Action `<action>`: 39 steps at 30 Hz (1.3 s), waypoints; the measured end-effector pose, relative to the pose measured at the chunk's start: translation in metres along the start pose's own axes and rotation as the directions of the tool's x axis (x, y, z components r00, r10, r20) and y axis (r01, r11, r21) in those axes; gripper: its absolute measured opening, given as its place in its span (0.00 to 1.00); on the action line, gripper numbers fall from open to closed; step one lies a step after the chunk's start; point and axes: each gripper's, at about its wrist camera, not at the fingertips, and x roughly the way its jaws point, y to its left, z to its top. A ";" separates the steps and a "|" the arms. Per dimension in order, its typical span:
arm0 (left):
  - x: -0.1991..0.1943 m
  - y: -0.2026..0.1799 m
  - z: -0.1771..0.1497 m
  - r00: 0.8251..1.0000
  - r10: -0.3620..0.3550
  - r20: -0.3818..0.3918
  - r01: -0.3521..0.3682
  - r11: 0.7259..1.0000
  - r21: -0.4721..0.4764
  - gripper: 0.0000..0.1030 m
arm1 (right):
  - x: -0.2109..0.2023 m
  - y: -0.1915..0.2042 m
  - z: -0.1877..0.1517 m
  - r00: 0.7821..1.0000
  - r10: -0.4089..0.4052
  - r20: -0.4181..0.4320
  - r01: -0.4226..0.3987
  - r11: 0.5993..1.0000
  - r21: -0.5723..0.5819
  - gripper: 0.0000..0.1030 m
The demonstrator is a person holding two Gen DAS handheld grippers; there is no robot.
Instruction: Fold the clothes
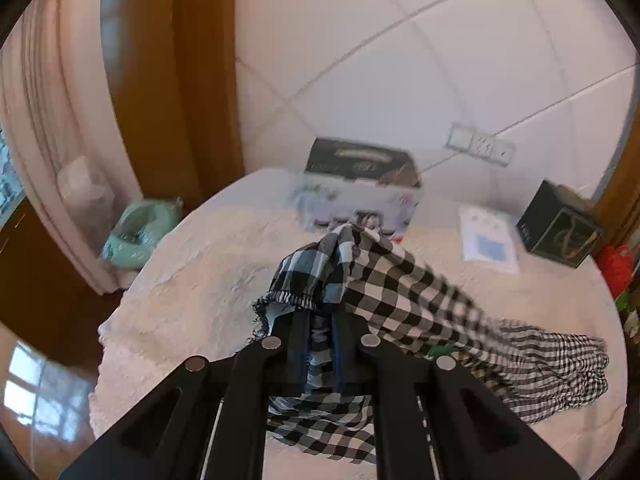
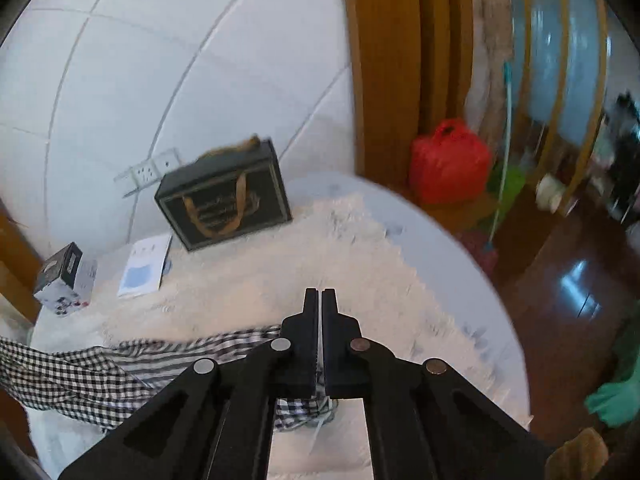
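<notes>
A black-and-white checked garment (image 1: 384, 280) is stretched over a table covered with a cream fluffy cloth (image 1: 208, 280). My left gripper (image 1: 320, 320) is shut on one bunched end with an elastic hem and holds it lifted above the table. The cloth runs off to the right and down. In the right wrist view the same garment (image 2: 100, 368) stretches to the left. My right gripper (image 2: 321, 296) is shut on its other end; the cloth shows pinched low between the fingers (image 2: 310, 320).
A dark gift bag (image 2: 224, 196), a white-and-blue booklet (image 2: 144, 268) and a small box (image 2: 64, 276) stand at the table's far side by the tiled wall. A larger box (image 1: 360, 180) stands behind the garment. A red bag (image 2: 448, 160) sits beyond the right table edge.
</notes>
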 end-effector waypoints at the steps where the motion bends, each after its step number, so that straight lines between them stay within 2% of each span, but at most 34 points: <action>1: 0.008 0.004 -0.006 1.000 0.006 -0.020 -0.006 1.000 -0.012 0.07 | 0.010 -0.004 -0.006 0.999 0.033 -0.032 -0.032 0.999 0.025 0.05; 3: 0.022 0.010 -0.021 0.998 0.019 -0.060 -0.021 0.999 -0.035 0.07 | 0.037 -0.012 -0.029 0.985 0.143 -0.096 -0.132 0.985 0.115 0.20; 5: 0.039 0.017 -0.033 0.994 0.025 -0.109 -0.032 0.998 -0.060 0.07 | 0.068 -0.013 -0.052 0.970 0.184 -0.161 -0.160 0.976 0.149 0.79; 6: 0.049 0.022 -0.040 0.990 0.030 -0.137 -0.040 0.997 -0.072 0.07 | 0.085 -0.012 -0.063 0.962 0.193 -0.195 -0.164 0.974 0.158 0.83; 9: 0.067 0.029 -0.050 0.983 0.043 -0.180 -0.060 0.994 -0.091 0.08 | 0.126 -0.007 -0.079 0.937 0.213 -0.278 -0.170 0.971 0.171 0.79; 11: 0.074 0.031 -0.057 0.977 0.053 -0.205 -0.074 0.993 -0.095 0.08 | 0.155 0.000 -0.086 0.916 0.218 -0.338 -0.166 0.970 0.177 0.49; 12: 0.078 0.031 -0.060 0.974 0.057 -0.218 -0.079 0.992 -0.094 0.08 | 0.164 0.001 -0.089 0.906 0.223 -0.360 -0.165 0.969 0.184 0.46; 14: 0.084 0.032 -0.065 0.969 0.065 -0.237 -0.089 0.992 -0.093 0.08 | 0.183 0.000 -0.096 0.882 0.233 -0.409 -0.163 0.967 0.198 0.46; 18: 0.093 0.034 -0.074 0.961 0.071 -0.269 -0.102 0.989 -0.104 0.09 | 0.204 -0.001 -0.101 0.864 0.194 -0.465 -0.127 0.977 0.171 0.46; 20: 0.098 0.034 -0.077 0.957 0.075 -0.281 -0.108 0.989 -0.105 0.09 | 0.210 -0.002 -0.101 0.857 0.173 -0.484 -0.112 0.982 0.154 0.54; 24: 0.104 0.036 -0.079 0.952 0.078 -0.296 -0.117 0.986 -0.115 0.09 | 0.218 0.004 -0.106 0.837 0.166 -0.522 -0.120 0.985 0.120 0.54; 25: 0.105 0.038 -0.079 0.951 0.079 -0.298 -0.119 0.986 -0.118 0.10 | 0.216 0.007 -0.108 0.832 0.183 -0.524 -0.139 0.983 0.121 0.53; 26: 0.105 0.039 -0.079 0.951 0.080 -0.300 -0.120 0.986 -0.119 0.10 | 0.212 0.012 -0.110 0.816 0.250 -0.522 -0.201 0.968 0.151 0.50; 28: 0.108 0.040 -0.079 0.948 0.082 -0.307 -0.123 0.986 -0.116 0.11 | 0.203 0.024 -0.114 0.777 0.349 -0.524 -0.300 0.937 0.179 0.49; 30: 0.110 0.041 -0.079 0.946 0.084 -0.314 -0.125 0.986 -0.114 0.11 | 0.204 0.032 -0.118 0.777 0.313 -0.546 -0.293 0.948 0.127 0.49; 33: 0.116 0.037 -0.081 0.942 0.094 -0.321 -0.133 0.986 -0.101 0.11 | 0.222 0.030 -0.123 0.787 0.236 -0.570 -0.226 0.970 0.089 0.48; 35: 0.120 0.035 -0.084 0.939 0.098 -0.330 -0.134 0.987 -0.087 0.11 | 0.233 0.030 -0.128 0.790 0.196 -0.581 -0.192 0.979 0.069 0.39; 39: 0.133 0.037 -0.097 0.926 0.098 -0.365 -0.133 0.989 -0.070 0.11 | 0.237 0.031 -0.129 0.793 0.171 -0.584 -0.175 0.983 0.050 0.39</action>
